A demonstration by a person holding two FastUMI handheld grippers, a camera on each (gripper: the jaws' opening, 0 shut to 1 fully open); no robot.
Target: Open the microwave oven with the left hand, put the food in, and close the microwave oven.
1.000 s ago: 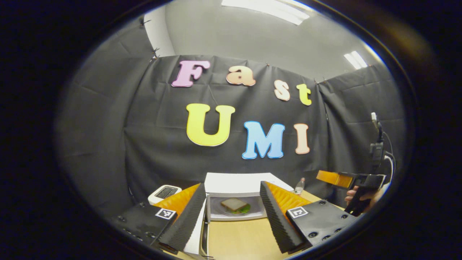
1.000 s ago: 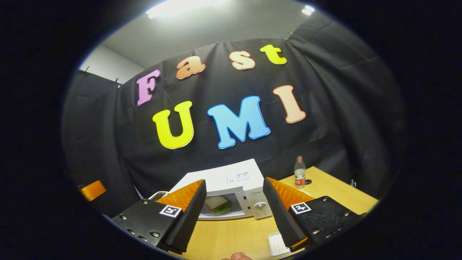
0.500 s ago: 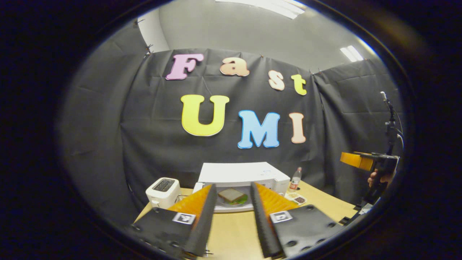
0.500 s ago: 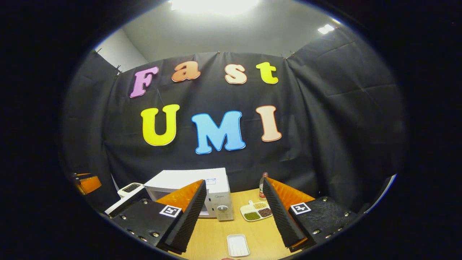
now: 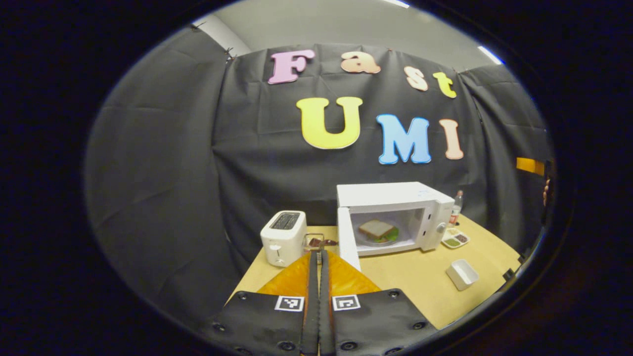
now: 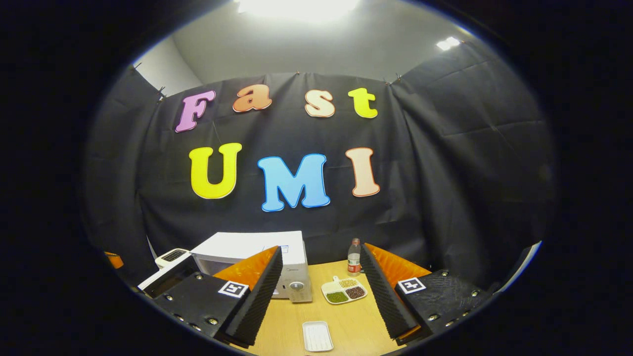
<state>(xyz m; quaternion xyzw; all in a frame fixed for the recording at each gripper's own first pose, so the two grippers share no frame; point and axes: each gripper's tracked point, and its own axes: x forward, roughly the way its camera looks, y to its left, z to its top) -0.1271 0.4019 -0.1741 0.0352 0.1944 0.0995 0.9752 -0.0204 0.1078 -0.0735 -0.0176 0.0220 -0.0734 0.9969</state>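
The white microwave (image 5: 395, 197) stands at the back of the wooden table with its door (image 5: 346, 237) swung open to the left. Inside, a sandwich (image 5: 376, 228) with green leaves lies on a plate. My left gripper (image 5: 319, 256) is shut with nothing between its fingers; it hangs well back from the door, over the table's left front. In the right gripper view the microwave (image 6: 247, 244) is seen from the right, its open door (image 6: 165, 277) partly hidden behind my finger. My right gripper (image 6: 320, 249) is open and holds nothing. It also appears far right (image 5: 529, 165) with a hand.
A white toaster (image 5: 283, 236) and a small glass dish (image 5: 314, 241) stand left of the microwave. A bottle (image 6: 353, 256) and a divided dish of beans (image 6: 344, 291) sit to its right. A small white tray (image 6: 317, 336) lies nearer the front.
My left gripper went from wide open to shut and drew back and to the left, away from the microwave. The right gripper swung right and back, staying open.
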